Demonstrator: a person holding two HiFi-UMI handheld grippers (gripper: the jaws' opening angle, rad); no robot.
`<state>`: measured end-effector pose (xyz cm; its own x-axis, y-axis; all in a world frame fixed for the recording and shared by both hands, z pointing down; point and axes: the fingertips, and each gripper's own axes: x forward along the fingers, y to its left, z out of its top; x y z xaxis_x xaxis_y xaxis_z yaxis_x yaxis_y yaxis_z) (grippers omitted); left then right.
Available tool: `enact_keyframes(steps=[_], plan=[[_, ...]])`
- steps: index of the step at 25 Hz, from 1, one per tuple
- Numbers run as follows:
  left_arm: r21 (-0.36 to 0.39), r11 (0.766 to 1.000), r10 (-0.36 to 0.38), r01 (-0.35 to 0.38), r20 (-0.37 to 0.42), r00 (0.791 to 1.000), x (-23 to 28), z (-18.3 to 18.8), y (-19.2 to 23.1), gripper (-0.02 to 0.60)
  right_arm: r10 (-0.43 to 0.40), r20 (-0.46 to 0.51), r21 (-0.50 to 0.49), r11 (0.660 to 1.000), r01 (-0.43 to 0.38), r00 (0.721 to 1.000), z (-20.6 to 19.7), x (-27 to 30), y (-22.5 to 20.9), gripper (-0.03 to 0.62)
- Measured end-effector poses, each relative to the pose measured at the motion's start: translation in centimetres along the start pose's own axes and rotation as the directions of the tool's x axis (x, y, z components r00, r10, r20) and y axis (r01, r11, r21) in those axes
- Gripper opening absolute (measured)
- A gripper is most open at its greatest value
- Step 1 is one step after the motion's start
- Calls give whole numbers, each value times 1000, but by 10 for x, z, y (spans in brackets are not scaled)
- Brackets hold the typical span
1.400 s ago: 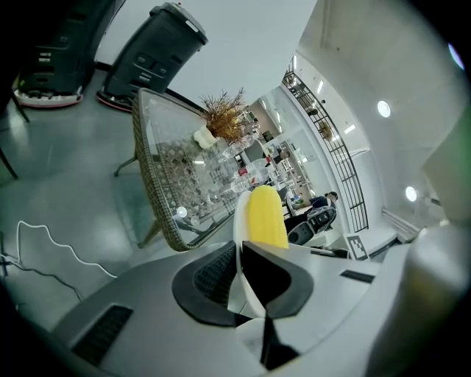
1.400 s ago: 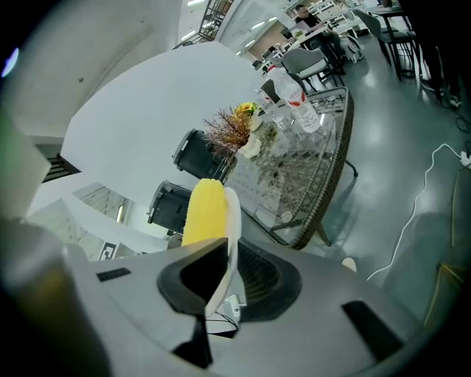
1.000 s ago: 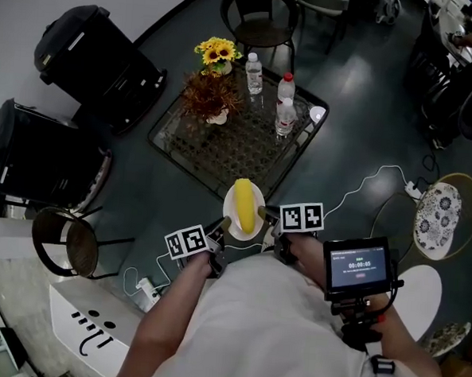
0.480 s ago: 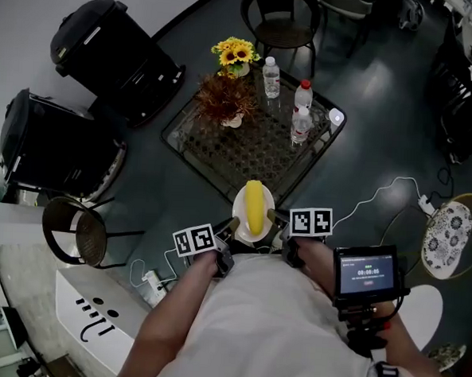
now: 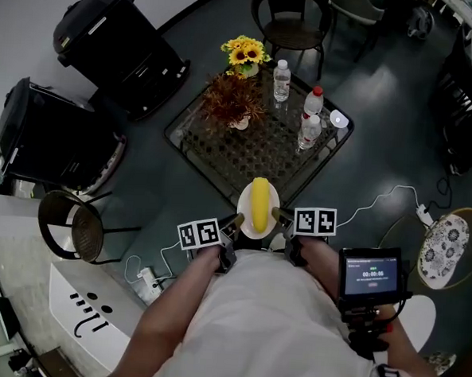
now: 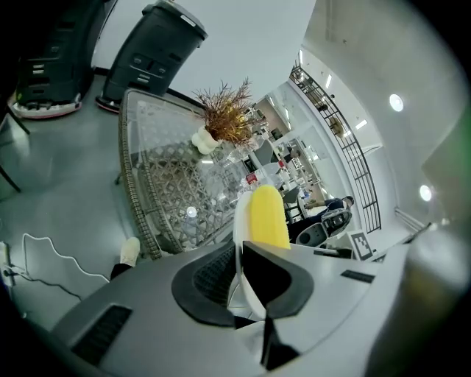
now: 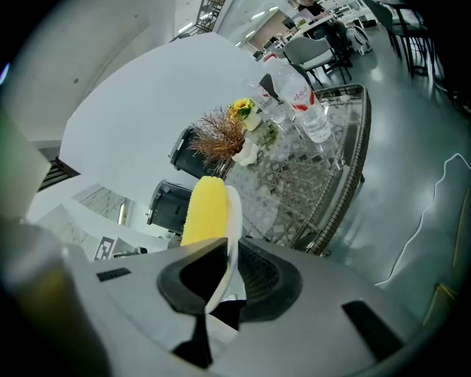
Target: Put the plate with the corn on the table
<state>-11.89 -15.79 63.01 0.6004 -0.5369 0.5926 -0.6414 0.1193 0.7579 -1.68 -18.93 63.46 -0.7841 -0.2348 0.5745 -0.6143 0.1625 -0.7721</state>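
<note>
A white plate (image 5: 242, 222) with a yellow corn cob (image 5: 259, 205) on it hangs in the air just short of the near corner of the glass-topped wicker table (image 5: 222, 155). My left gripper (image 5: 232, 224) is shut on the plate's left rim and my right gripper (image 5: 279, 218) is shut on its right rim. In the left gripper view the plate (image 6: 239, 221) runs edge-on between the jaws with the corn (image 6: 268, 217) behind it. The right gripper view shows the same plate (image 7: 232, 228) and corn (image 7: 206, 210) from the other side.
On the table stand a sunflower pot (image 5: 244, 53), a dried plant (image 5: 232, 100), three water bottles (image 5: 309, 128) and a small white cup (image 5: 338, 119). Two black bins (image 5: 118, 37) stand left, a round chair (image 5: 70, 225) near left, another chair (image 5: 290, 16) beyond the table. Cables (image 5: 391, 201) lie on the floor.
The head view has moved forward and the table sits lower in it, nearer the plate. Both grippers keep their hold on the plate, and the corn has not shifted.
</note>
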Motion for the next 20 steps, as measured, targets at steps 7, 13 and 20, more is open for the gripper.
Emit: enact_keyframes(steps=[7,13,20], plan=[[11,1000,-1,1,-31,1000,15,18,14,35,-25,-14,-4,1000,25,1000,16,19,-8,49],[7,1000,-11,11,-53,999,30,33,28,35,-33,-25,8,999,33,999,28,38,-18,51],[-33,999,-19,16,-85,996,53,47,41,35,-55,-32,33,998,56,998,44,55,-36,51]])
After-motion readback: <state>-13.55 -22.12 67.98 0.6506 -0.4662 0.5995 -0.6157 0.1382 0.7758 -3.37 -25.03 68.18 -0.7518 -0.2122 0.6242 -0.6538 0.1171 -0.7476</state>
